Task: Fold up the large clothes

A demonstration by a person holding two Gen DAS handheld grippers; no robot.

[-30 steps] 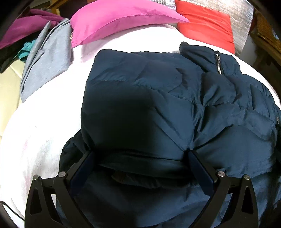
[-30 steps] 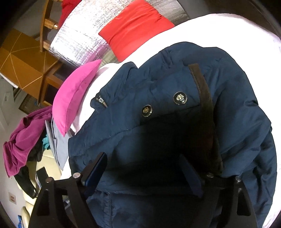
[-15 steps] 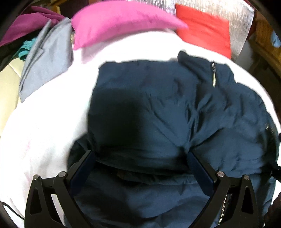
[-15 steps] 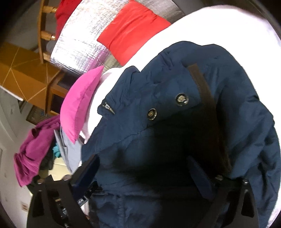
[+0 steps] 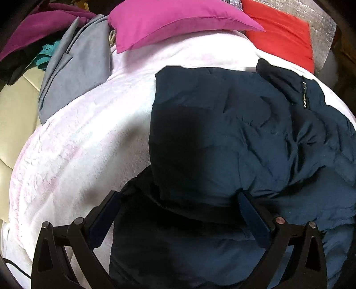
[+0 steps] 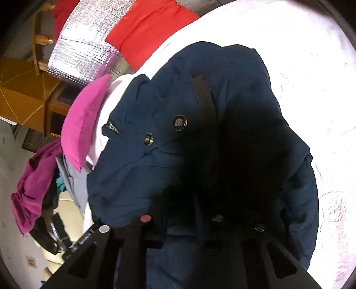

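Lengthwise, navy jacket (image 5: 233, 137) with collar away; left jaws apart astride it, right jaws just clamped on its fabric.

One navy puffer jacket (image 5: 233, 137) with two snap buttons (image 6: 179, 123) showing, one magenta cushion (image 5: 178, 20), one red cushion (image 5: 282, 42), one grey garment (image 5: 77, 73), and perhaps three more clothes in the dim purple-topped heap (image 5: 37, 29).

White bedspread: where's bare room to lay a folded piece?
Bare bedspread between navy jacket and grey garment; another stretch beyond the jacket in the right wrist view. Crowded by the pink pillow, red pillow and clothes pile.
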